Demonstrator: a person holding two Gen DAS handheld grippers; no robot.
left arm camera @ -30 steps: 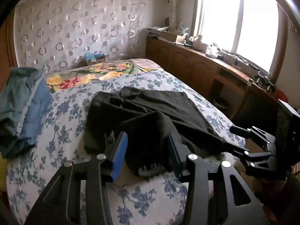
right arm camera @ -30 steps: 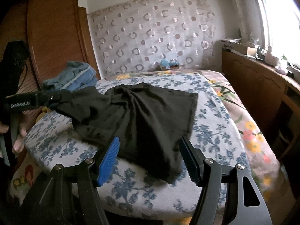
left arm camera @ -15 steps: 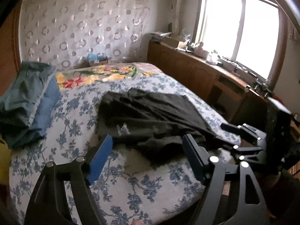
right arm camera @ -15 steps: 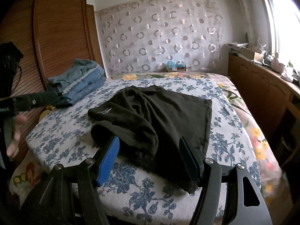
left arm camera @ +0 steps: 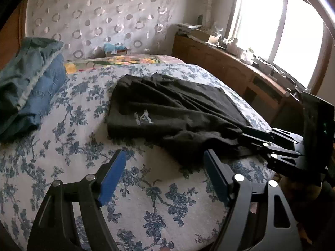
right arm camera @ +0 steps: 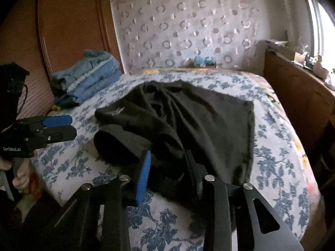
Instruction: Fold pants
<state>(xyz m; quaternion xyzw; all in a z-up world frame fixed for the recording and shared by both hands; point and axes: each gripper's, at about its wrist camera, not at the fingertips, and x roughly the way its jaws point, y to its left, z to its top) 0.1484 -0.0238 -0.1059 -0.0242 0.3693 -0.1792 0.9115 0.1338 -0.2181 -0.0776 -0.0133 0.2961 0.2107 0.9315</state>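
Black pants [left arm camera: 178, 113] lie bunched on the floral bed [left arm camera: 83, 146]. Left tongs [left arm camera: 165, 171], having just let go and opened, hover spread over bare bedspread; right tongs [right arm camera: 167, 167] have just been closing, pinching the pants' near edge.

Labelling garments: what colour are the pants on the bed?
Black pants, small white logo; clearest in the left wrist view.

Folded blue clothes [left arm camera: 31, 87] on floral bedspread [left arm camera: 79, 146]

Blown-out daylight floods from the window [left arm camera: 278, 27], leaving dim, slightly blurred interiors and curved, dark fisheye edges.
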